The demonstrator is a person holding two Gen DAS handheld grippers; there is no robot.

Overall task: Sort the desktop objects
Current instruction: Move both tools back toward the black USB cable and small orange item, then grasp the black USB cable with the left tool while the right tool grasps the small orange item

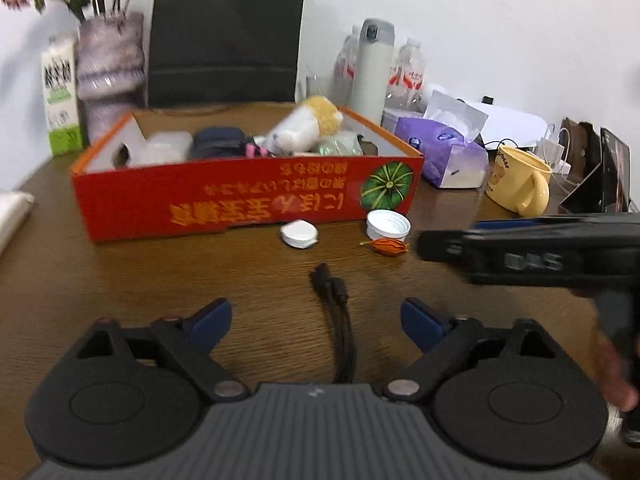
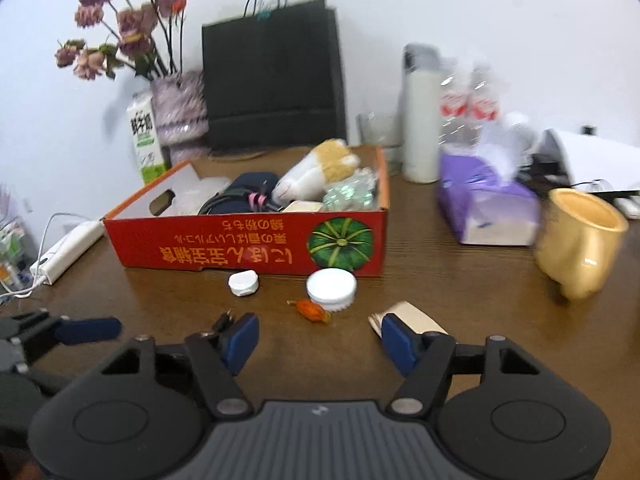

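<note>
A red cardboard box (image 1: 224,204) (image 2: 224,246) stands mid-table, holding a plush toy (image 1: 306,126), a dark pouch and other items. In front of it lie a small white case (image 1: 299,234) (image 2: 243,283), a white jar lid (image 1: 388,225) (image 2: 331,286) and an orange dried pod (image 1: 387,246) (image 2: 312,310). A black cable (image 1: 334,300) lies between the fingers of my open, empty left gripper (image 1: 316,322). My right gripper (image 2: 318,340) is open and empty, with a beige card (image 2: 412,316) by its right finger. The right gripper shows at the right of the left wrist view (image 1: 532,254).
A yellow mug (image 1: 518,184) (image 2: 580,240), purple tissue pack (image 1: 452,152) (image 2: 484,208), white thermos (image 1: 372,68) (image 2: 420,120) and water bottles stand at the right. A black bag (image 2: 272,76), vase with flowers (image 2: 180,108), milk carton (image 2: 146,140) and white power strip (image 2: 66,252) stand behind and left.
</note>
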